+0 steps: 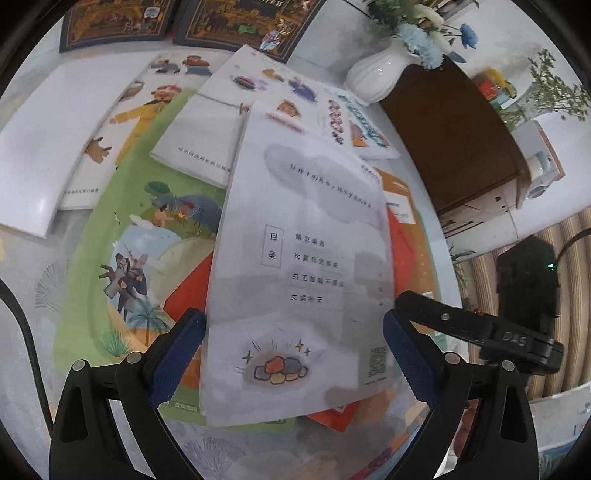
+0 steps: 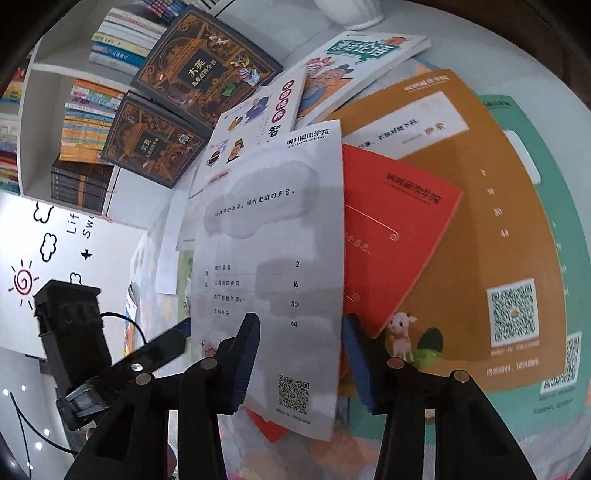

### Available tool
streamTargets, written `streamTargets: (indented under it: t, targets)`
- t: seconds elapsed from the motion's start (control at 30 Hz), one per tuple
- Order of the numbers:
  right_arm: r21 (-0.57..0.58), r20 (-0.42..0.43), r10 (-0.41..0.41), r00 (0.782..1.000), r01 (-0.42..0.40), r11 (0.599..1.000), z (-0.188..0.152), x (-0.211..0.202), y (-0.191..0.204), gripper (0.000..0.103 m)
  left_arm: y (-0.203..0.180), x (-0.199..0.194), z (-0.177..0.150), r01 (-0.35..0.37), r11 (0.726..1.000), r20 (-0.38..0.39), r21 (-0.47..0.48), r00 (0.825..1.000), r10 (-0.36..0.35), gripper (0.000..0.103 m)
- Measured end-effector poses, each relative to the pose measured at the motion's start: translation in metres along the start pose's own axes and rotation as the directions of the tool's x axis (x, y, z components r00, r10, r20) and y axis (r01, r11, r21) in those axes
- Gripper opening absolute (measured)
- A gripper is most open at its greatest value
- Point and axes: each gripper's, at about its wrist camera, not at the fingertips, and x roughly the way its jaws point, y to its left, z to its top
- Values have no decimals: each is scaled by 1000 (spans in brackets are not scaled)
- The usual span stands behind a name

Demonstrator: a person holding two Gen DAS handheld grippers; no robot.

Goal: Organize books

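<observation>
Left wrist view. Item: grey-white booklet [image 1: 299, 258], back cover up, contents list and QR code legible; it lies between the fingers of the left gripper [image 1: 293, 354], raised a little over the pile. Left gripper: jaws wide, blue pads standing at either edge of the booklet; whether they press on it cannot be told. Beneath: green picture book [image 1: 122, 236], orange-red book [image 1: 188, 291], white picture book [image 1: 122, 122] and more, fanned and overlapping on the table [image 1: 417, 417]. Far edge: two dark ornate volumes [image 1: 229, 26]. Upper right: white vase [image 1: 373, 74] with blue flowers beside a brown cabinet [image 1: 454, 136]. The right gripper's black body enters at lower right.

Right wrist view. Item: the same grey-white booklet [image 2: 273, 266], its near right edge running between the fingers of the right gripper [image 2: 299, 365]. Right gripper: narrowed about that edge; the pads look close on it, yet firm contact cannot be confirmed. Beside it: red book [image 2: 395, 229], mustard-orange book [image 2: 469, 206], teal book [image 2: 546, 192], all loosely overlapped. Upper left: bookshelf [image 2: 40, 122] with filled rows.

Status, as judged: early. One booklet in hand; nothing squared or stacked on the table; the whole scatter remains to be gathered and put in order.
</observation>
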Motion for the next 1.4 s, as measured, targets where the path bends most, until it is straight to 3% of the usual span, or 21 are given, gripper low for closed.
streamTargets:
  t: [0.13,0.33,0.43,0.47,0.53,0.6,0.7,0.83,0.93,1.0,1.23,1.4]
  targets:
    - [13,1,24,1000,-24,1000,0,-3,-1,47,-1,0,-3,-9,1000,9,9,1000,9,96]
    - [7,54,157,986,-157,988,9,-32,19,47,8,-3,-2,20,1000,11,-15,1000,-20,96]
    - [-20,79,263,962,-262,965,18,-45,44,48,19,-8,-2,57,997,18,-52,998,-57,97]
    - [-25,59,366,929,-366,930,22,-46,58,47,27,-11,-3,100,992,18,-77,995,-99,97]
    - [-37,42,429,902,-428,903,24,-43,85,47,35,-17,-5,127,986,21,-106,992,-125,97]
    - [-122,24,381,924,-375,919,25,-36,122,47,47,-33,-10,128,984,57,-121,991,-121,97]
    - [-192,54,235,970,-221,956,25,-24,148,47,75,-63,-17,115,980,92,-160,991,-102,97]
    - [-123,129,-10,992,26,992,43,-7,105,47,97,-88,-24,81,980,101,-180,993,-63,97]
    - [-24,61,-82,995,83,996,52,15,57,45,89,-76,-18,84,983,60,-160,995,-75,97]
    - [-23,57,-138,989,139,990,51,23,44,42,77,-63,-13,75,990,37,-116,997,-71,97]
    - [-131,11,-146,989,146,981,28,33,56,40,51,-20,0,56,997,-38,-47,998,-57,97]
    - [-48,-36,-8,999,6,999,5,32,50,40,44,-16,2,36,999,-57,-26,998,-37,97]
